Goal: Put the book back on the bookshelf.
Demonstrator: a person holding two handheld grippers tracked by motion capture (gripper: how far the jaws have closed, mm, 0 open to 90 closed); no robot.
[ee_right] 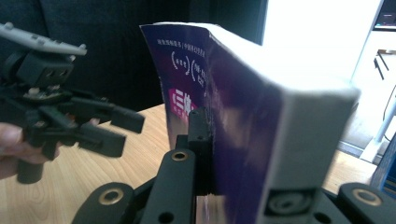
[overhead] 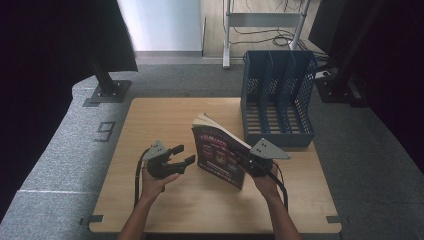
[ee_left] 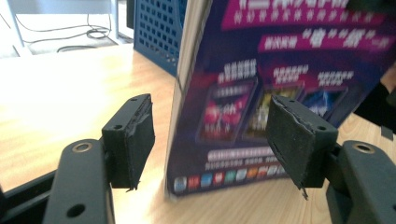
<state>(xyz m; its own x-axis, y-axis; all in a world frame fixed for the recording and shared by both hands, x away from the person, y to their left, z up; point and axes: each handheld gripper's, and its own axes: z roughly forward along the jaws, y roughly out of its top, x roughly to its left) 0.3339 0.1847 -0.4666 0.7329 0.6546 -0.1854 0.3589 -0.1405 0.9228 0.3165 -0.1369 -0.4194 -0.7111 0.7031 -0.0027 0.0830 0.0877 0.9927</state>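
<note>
A "9" is marked on the grey floor [overhead: 105, 131]; the book's [overhead: 220, 155] cover print is unreadable.

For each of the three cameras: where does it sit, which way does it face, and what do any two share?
High view: above the person's side, looking forward and down on the table; both forearms, left gripper and right gripper show.
Left gripper view: rides the left gripper, open jaws facing the book.
Right gripper view: rides the right gripper, shut on the book.
All share the book; the blue file rack shows in the high and left gripper views.

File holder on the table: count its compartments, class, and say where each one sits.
3. The blue file holder at the table's far right has left, middle and right slots side by side; all look empty, though their floors are partly hidden.
</note>
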